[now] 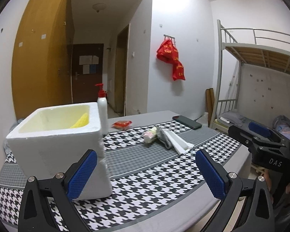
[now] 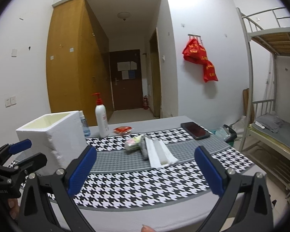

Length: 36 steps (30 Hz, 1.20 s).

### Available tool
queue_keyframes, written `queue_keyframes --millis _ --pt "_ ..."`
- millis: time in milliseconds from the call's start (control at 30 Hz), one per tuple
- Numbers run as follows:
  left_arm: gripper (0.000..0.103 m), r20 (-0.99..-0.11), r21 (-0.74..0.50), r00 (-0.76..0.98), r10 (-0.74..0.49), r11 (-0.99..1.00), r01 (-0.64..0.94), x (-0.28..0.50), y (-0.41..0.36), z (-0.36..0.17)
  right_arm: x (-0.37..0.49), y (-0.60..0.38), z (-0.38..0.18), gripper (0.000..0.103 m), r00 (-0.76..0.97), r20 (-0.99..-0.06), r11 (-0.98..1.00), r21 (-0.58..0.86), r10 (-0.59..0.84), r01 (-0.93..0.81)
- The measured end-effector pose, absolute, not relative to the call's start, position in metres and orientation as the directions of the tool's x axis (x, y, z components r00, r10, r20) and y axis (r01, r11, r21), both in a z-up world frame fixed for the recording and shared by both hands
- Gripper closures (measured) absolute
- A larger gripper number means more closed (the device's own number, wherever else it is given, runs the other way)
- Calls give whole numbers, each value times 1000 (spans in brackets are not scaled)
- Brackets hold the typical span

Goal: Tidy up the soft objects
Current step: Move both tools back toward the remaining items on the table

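A: Where do the soft things lie?

B: In a small pile near the middle of the tabletop (image 2: 125, 210), which wears a black-and-white houndstooth cloth with grey bands (image 2: 141, 189). There is a pastel pink, yellow and white soft bundle (image 1: 150, 136), a crumpled grey sock (image 1: 162, 138) touching it, and 2 folded white cloths (image 2: 159, 152) lying against the sock on its near side.

A: And the container?

B: The white polystyrene foam box (image 1: 56, 147) stands on the left of the tabletop, open at the top. A yellow soft item (image 1: 80, 123) rests inside it against the far wall.

A: The left gripper?

B: The left gripper (image 1: 146, 174), with blue textured pads (image 1: 82, 174), has its jaws spread wide and holds nothing. Its left finger sits in front of the box's near corner; I cannot tell whether they touch.

A: The right one?

B: The right gripper (image 2: 145, 171) is likewise released and bare, above the near edge, well short of the pile.

A: Anything else up there?

B: A white pump bottle with a red top (image 2: 101, 118) just beside the box, a small clear blue spray bottle (image 2: 85, 124) between the 2, a red snack packet (image 1: 122, 124) and a black phone (image 2: 195, 130) at the far right. A red bag (image 1: 171, 59) hangs on the wall; a metal bunk bed (image 1: 261, 58) stands to the right.
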<state>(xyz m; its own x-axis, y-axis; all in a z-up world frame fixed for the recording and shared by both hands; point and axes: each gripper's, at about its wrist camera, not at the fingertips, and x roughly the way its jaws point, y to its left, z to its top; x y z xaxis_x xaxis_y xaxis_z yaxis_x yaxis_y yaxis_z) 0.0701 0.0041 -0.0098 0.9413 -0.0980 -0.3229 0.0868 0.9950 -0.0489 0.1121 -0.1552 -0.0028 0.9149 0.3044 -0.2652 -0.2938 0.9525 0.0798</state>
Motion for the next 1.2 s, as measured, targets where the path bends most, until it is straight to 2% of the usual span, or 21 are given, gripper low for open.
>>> queue_keyframes --millis 567,1200 --pt "1 -341 -69 922 -182 983 168 90 -24 -12 115 -193 -9 1 930 -305 979 72 203 -190" --pt "1 -407 -40 896 -176 984 175 125 -44 -25 149 -210 -31 1 907 -373 981 90 196 -175"
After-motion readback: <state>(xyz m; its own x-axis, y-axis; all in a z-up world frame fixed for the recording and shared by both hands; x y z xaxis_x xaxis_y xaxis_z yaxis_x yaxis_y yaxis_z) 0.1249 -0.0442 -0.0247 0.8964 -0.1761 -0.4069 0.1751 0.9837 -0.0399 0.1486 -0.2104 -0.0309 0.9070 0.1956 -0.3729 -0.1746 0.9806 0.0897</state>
